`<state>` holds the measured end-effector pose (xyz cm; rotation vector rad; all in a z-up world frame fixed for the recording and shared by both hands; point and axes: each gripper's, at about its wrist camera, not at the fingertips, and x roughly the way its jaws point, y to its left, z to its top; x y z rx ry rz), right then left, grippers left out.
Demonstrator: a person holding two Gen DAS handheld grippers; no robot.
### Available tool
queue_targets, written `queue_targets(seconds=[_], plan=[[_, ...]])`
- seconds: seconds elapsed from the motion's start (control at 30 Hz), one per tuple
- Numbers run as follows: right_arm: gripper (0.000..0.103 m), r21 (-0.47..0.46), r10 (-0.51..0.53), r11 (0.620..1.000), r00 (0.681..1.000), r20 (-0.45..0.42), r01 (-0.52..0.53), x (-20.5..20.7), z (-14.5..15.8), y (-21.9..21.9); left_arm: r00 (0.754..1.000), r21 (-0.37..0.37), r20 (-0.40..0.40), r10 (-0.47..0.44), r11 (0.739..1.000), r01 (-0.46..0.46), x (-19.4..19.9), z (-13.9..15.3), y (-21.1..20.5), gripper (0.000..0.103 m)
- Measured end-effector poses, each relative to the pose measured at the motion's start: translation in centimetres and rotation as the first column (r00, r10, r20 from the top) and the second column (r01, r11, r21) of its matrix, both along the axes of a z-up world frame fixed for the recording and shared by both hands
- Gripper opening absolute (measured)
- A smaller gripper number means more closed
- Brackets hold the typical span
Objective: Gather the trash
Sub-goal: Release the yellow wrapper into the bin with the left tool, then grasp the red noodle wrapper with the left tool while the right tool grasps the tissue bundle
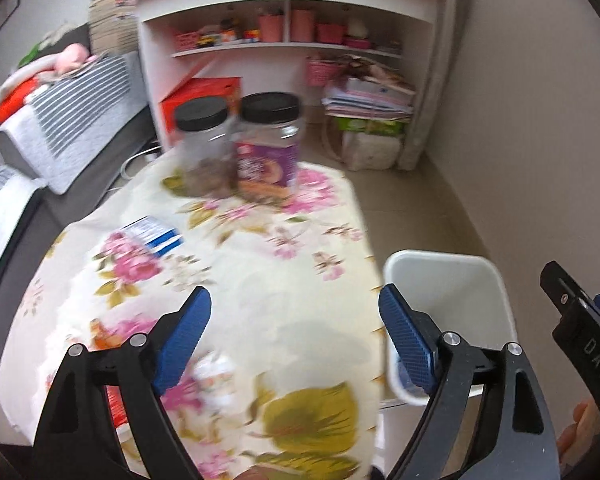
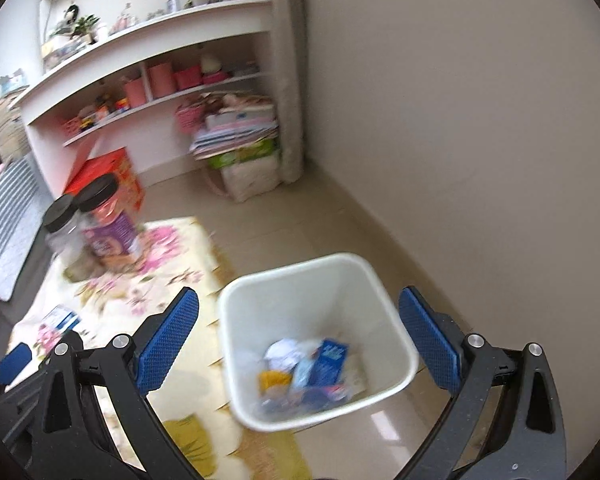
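Both sets of fingers are spread wide with nothing between them. The right gripper (image 2: 298, 336) hangs above the white bin (image 2: 396, 320), which sits on the floor just beside the table (image 1: 260, 280), handy for dropping things in; wrappers and a blue carton (image 2: 328, 364) already lie inside. The left gripper (image 1: 294, 332) hovers over the floral cloth, where a blue-and-white packet (image 1: 154, 234) lies near the two jars (image 1: 240, 144).

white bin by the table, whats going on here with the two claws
A person is clearing trash off a floral-cloth table with two handheld claws. Both the left claw and right claw are open and empty. The white bin on the floor already holds wrappers and a blue carton. A small blue-and-white box remains on the table.
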<state>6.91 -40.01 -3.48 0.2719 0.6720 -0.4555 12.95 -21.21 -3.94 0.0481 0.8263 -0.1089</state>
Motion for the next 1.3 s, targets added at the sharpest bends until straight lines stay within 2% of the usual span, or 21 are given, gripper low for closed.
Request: queue_targets(seconds=[0.23, 0.4, 0.63, 0.8, 0.93, 1.03, 1.17, 1.3], plan=[[0.096, -0.041, 0.123, 0.991, 0.992, -0.042, -0.125, 0.8, -0.9, 5.2, 0.997, 0.078, -0.004, 0.081, 0.994, -0.080, -2.4, -1.3, 6.0, 0.087], [0.096, -0.041, 0.229, 0.972, 0.970, -0.086, -0.233, 1.5, -1.7, 8.8, 0.983, 0.118, -0.072, 0.169, 0.980, -0.160, -3.6, -3.1, 11.7, 0.087], [0.096, -0.102, 0.360, 0.922, 0.923, -0.139, -0.375, 2.1, -2.7, 15.0, 0.949, 0.163, -0.125, 0.290, 0.949, -0.268, -5.0, -5.5, 19.0, 0.087], [0.096, -0.124, 0.442, 0.876, 0.878, -0.181, -0.467, 2.6, -3.6, 19.0, 0.930, 0.183, -0.171, 0.326, 0.938, -0.295, -5.2, -6.9, 22.7, 0.087], [0.096, -0.123, 0.507, 0.835, 0.836, -0.208, -0.537, 3.1, -4.5, 21.5, 0.911, 0.102, -0.269, 0.314, 0.949, -0.297, -4.8, -8.8, 26.0, 0.087], [0.096, -0.095, 0.549, 0.807, 0.800, -0.242, -0.582, 3.7, -5.5, 23.0, 0.897, 0.030, -0.351, 0.269, 0.961, -0.276, -4.4, -10.5, 27.9, 0.087], [0.096, -0.069, 0.589, 0.781, 0.768, -0.250, -0.621, 4.2, -6.0, 24.2, 0.906, -0.116, -0.409, 0.112, 0.978, -0.173, -3.9, -12.4, 29.0, 0.088], [0.096, -0.050, 0.607, 0.768, 0.751, -0.261, -0.638, 5.0, -6.5, 24.8, 0.906, -0.217, -0.423, 0.007, 0.970, -0.109, -3.5, -13.4, 29.0, 0.088]])
